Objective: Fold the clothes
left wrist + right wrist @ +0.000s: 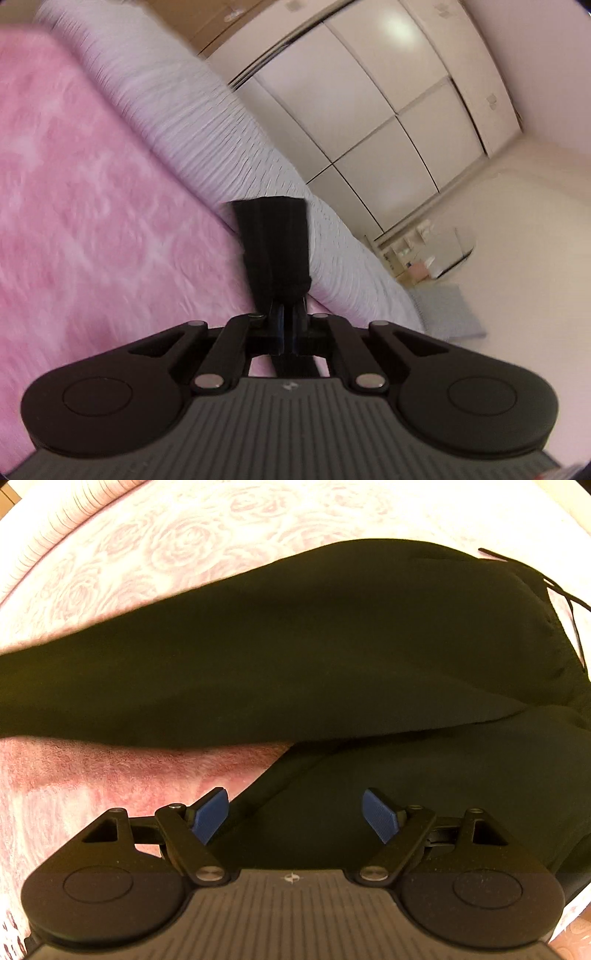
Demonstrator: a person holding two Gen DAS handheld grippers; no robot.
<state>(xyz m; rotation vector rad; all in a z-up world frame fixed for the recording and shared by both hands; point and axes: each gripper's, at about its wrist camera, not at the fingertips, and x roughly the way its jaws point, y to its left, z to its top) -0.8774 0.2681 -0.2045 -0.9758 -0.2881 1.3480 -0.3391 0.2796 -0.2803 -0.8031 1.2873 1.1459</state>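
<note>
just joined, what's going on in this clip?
A person is folding a black garment on a pink blanket with two handheld grippers. The left gripper is shut on a strip of black fabric, lifted above the blanket. The right gripper is open, hovering low over the garment, gripping nothing. A drawstring trails off the garment's far right end. The fold is not finished.

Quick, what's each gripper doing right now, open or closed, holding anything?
Left gripper: closed, its fingers pinching a strip of black fabric.
Right gripper: open, holding nothing, blue pads spread above the black cloth garment on the pink bedspread.
</note>
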